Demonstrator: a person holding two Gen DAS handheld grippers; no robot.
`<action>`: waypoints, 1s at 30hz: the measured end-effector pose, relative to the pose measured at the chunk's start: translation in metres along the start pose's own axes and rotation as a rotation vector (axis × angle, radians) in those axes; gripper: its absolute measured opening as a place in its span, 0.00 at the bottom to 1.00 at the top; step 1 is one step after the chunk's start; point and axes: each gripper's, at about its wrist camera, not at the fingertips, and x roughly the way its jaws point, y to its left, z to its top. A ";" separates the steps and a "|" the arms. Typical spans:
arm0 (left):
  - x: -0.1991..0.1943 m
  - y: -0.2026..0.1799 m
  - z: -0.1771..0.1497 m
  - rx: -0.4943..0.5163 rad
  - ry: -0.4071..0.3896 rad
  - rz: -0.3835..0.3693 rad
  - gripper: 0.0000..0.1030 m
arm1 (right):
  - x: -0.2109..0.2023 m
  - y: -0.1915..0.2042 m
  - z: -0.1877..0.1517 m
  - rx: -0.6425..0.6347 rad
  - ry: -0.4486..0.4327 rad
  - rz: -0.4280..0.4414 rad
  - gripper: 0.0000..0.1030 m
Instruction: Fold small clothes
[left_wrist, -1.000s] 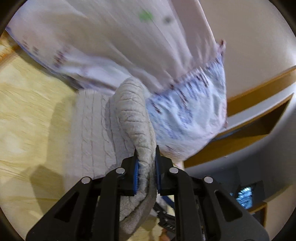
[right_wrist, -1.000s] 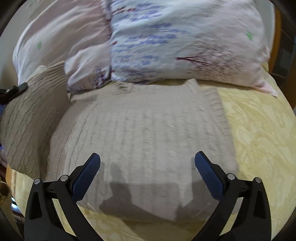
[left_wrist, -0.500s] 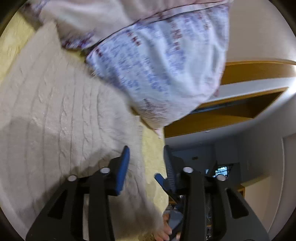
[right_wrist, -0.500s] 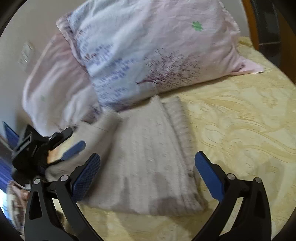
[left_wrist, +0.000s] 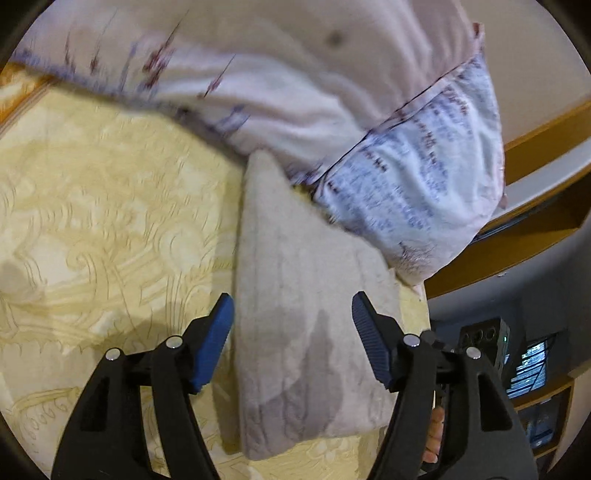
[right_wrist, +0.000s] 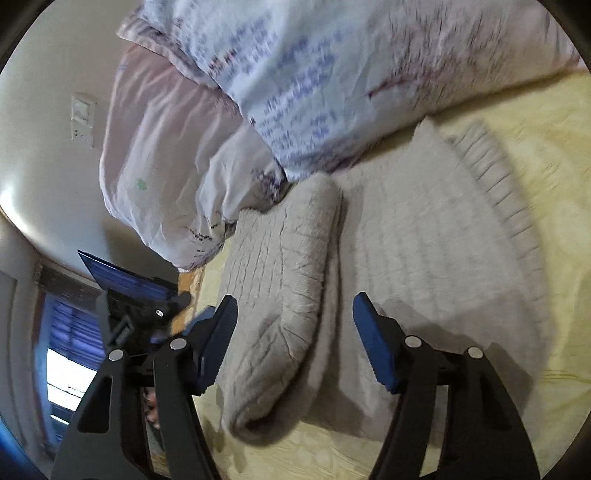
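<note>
A beige cable-knit sweater (left_wrist: 306, 317) lies folded on the yellow bedspread (left_wrist: 103, 221), its far end against the pillows. My left gripper (left_wrist: 291, 339) is open and empty, its jaws hovering either side of the sweater's near part. In the right wrist view the sweater (right_wrist: 424, 258) lies flat with one folded-over sleeve or side (right_wrist: 280, 280) on its left. My right gripper (right_wrist: 295, 343) is open and empty just above that folded part.
Two pale floral pillows (left_wrist: 369, 129) (right_wrist: 332, 74) lie at the head of the bed, touching the sweater. The bed's edge is close on the right in the left wrist view (left_wrist: 421, 314). A wooden headboard or shelf (left_wrist: 535, 229) and a wall (right_wrist: 44, 129) stand beyond.
My left gripper has let go of the sweater's fold and opened wide, drawing back over the garment. My right gripper has swung left over the folded part.
</note>
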 end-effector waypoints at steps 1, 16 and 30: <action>0.004 0.003 -0.001 -0.007 0.015 -0.005 0.65 | 0.004 -0.002 0.001 0.012 0.009 0.004 0.66; 0.033 0.006 -0.010 -0.003 0.085 -0.001 0.66 | 0.049 -0.008 0.012 0.074 0.065 0.020 0.20; 0.031 -0.014 -0.014 0.062 0.087 0.000 0.70 | -0.006 0.031 0.015 -0.159 -0.103 -0.172 0.15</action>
